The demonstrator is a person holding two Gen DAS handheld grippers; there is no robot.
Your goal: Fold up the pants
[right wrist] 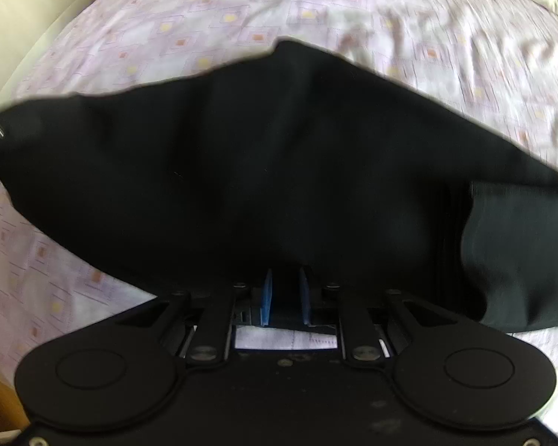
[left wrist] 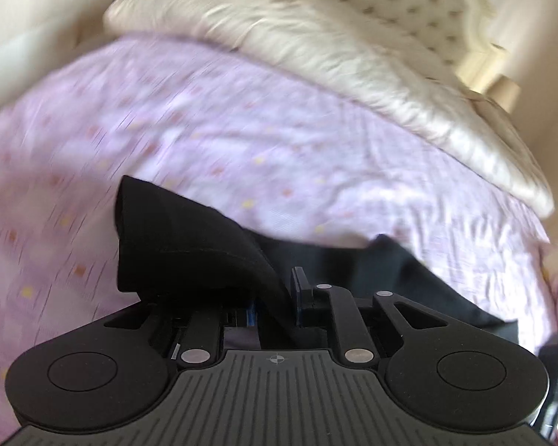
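Right gripper [right wrist: 285, 297] up close, blue pads [right wrist: 267, 299] pinching a fold of the black pants [right wrist: 241, 171]. Cloth bunched wide just ahead of the fingers, draped left and right, lifted above the lilac patterned bedsheet [right wrist: 316, 11]. Left gripper [left wrist: 275, 297] likewise clamped on a black hem of the pants [left wrist: 175, 238], rising left of its fingers. Beyond, bedsheet [left wrist: 241, 119], then cream pillow [left wrist: 316, 48]. Blurred throughout.
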